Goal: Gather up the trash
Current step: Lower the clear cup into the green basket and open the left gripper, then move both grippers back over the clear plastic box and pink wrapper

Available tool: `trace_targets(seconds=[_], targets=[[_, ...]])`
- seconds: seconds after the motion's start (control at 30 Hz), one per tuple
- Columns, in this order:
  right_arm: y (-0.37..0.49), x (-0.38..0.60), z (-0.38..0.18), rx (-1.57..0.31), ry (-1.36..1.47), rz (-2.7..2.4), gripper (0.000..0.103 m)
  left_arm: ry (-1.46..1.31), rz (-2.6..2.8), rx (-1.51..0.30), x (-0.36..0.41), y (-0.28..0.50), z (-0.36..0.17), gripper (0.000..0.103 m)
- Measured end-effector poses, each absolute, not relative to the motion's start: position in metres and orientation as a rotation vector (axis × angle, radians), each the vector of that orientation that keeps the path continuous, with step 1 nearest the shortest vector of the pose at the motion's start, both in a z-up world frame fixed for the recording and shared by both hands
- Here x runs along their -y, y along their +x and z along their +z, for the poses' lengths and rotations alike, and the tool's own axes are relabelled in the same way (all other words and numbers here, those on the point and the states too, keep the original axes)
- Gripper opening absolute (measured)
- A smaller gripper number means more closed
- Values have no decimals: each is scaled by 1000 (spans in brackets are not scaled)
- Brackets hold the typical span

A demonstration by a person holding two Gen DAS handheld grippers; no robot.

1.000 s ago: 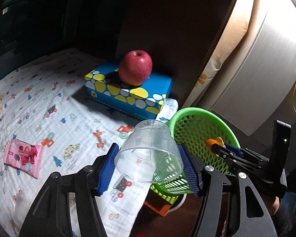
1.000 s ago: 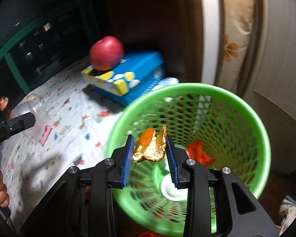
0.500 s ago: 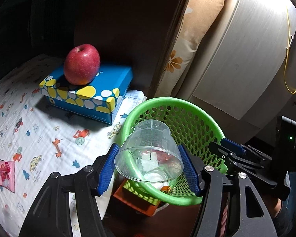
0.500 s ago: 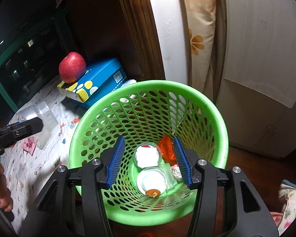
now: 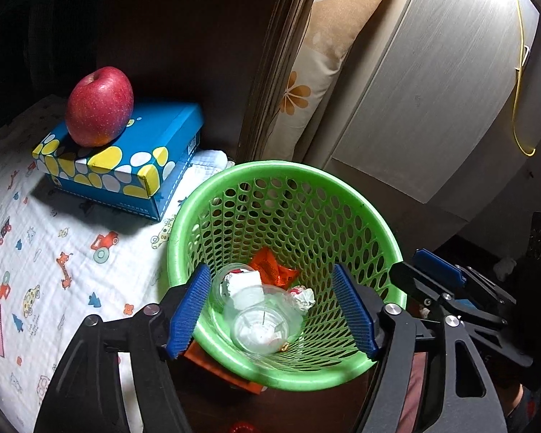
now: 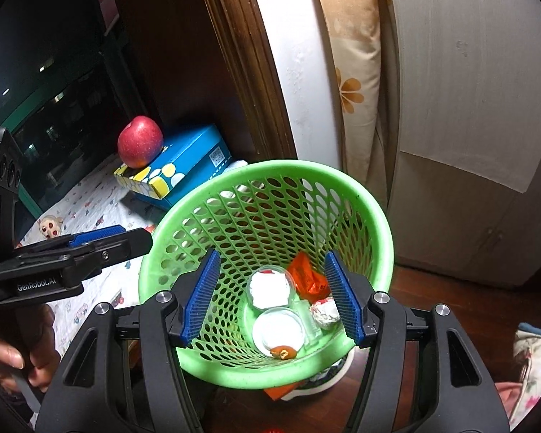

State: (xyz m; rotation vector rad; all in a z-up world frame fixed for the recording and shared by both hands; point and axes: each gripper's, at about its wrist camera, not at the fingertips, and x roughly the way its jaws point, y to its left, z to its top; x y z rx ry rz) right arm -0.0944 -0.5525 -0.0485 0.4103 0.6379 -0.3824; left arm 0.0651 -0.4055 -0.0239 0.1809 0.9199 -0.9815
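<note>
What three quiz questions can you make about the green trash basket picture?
1. True or false: the apple sits on the blue box.
2. What is the left gripper holding? A) a cup B) nothing C) a wrapper
3. Fill in: the clear cup and the orange wrapper lie inside the green ____.

Key
1. True.
2. B. It is open over the basket; so is the right gripper.
3. basket.
</note>
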Motion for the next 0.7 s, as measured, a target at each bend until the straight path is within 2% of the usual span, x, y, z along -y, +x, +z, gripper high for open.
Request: trace_targets(seconds=[0.1, 0.23, 0.7], targets=[[-95, 550, -48, -636, 412, -377, 61, 166, -972, -924, 395, 68, -25, 69], [-96, 541, -46, -628, 412, -357, 65, 149, -915, -915, 367, 72, -24, 77], [-60, 487, -38, -638, 367, -230, 72, 143, -630, -891, 227, 96, -43, 78]])
